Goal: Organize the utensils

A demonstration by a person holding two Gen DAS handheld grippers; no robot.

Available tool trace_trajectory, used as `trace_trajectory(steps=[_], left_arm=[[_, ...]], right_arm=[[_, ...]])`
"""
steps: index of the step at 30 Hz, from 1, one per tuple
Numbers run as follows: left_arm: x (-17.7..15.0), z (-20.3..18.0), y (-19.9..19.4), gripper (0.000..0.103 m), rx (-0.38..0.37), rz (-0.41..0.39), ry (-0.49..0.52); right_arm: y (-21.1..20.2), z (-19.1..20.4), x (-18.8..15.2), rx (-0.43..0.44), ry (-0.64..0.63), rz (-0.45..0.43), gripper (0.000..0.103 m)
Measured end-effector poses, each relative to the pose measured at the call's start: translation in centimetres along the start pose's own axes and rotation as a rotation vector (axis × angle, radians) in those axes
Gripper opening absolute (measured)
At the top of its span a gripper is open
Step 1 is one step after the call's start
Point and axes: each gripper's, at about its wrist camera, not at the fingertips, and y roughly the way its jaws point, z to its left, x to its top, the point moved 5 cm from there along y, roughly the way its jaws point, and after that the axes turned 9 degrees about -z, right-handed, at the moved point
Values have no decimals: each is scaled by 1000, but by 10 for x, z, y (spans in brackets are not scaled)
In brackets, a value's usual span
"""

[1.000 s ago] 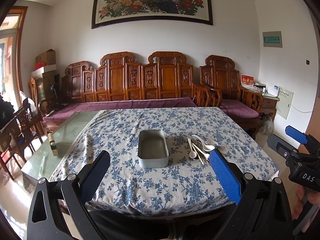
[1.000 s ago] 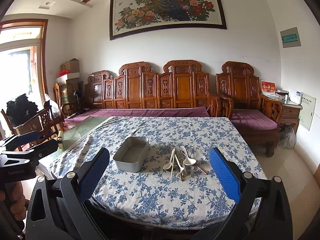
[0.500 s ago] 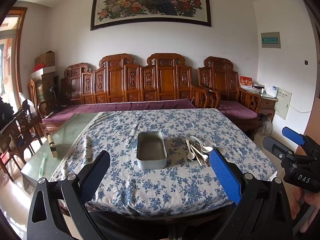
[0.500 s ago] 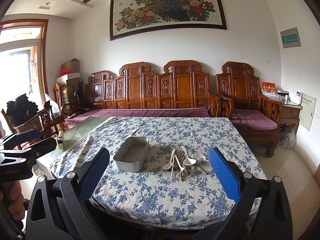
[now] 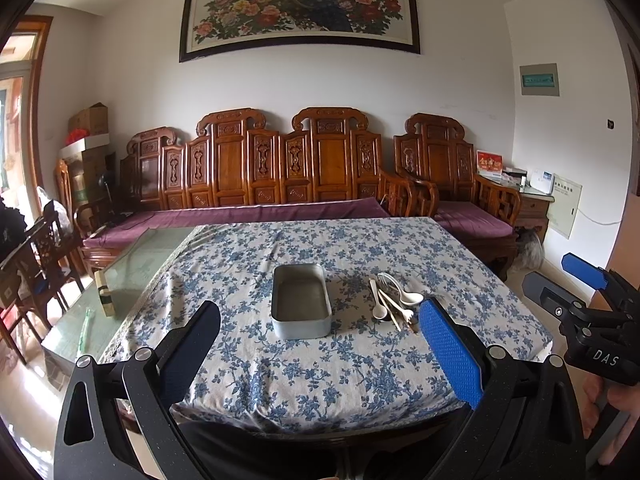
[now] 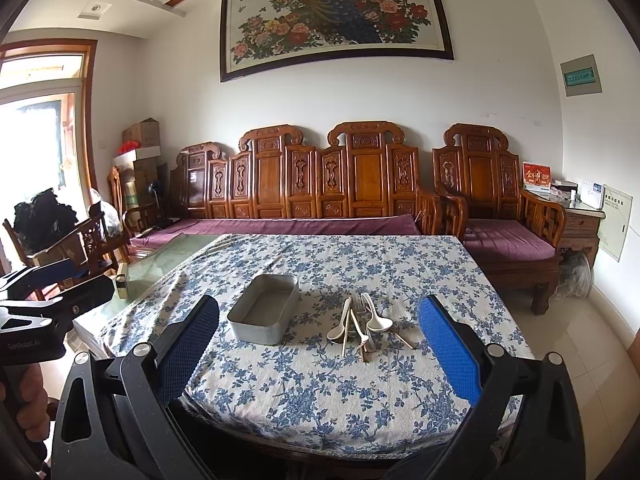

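Observation:
An empty grey metal tin [image 5: 301,304] [image 6: 264,312] stands on the table with the blue flowered cloth [image 5: 320,376] [image 6: 328,384]. To its right lies a pile of utensils [image 5: 394,299] [image 6: 362,326]: white spoons, a fork and chopsticks. My left gripper [image 5: 320,344] is open and empty, held off the table's near edge, facing the tin. My right gripper [image 6: 320,344] is open and empty, also off the near edge, facing the utensils. Each gripper shows at the edge of the other's view: the right one [image 5: 576,296] and the left one [image 6: 52,288].
A bare glass strip of the table [image 5: 136,264] on the left holds a small box [image 5: 105,294] and a green stick [image 5: 84,330]. Carved wooden benches [image 5: 280,168] with purple cushions stand behind the table. Wooden chairs [image 5: 44,248] stand at left.
The left view has drifted slightly, so the tin and utensils sit a little higher and to the left. The right view is nearly unchanged. Both grippers stay open.

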Motion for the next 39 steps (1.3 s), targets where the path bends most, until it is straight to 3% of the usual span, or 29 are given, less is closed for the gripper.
trace_trajectory(steps=[16,27,39], left_arm=[[-2,-2,-1,96,-5,2,1],[-16,2,26,96,-25,60,-3],[-30,2,101,96,-74,159,8]], right_arm=[[2,3,-1,0,0,0,100],[14,-2,-11,15,-9,29,99],[96,-23,-31,63,-48,159,64]])
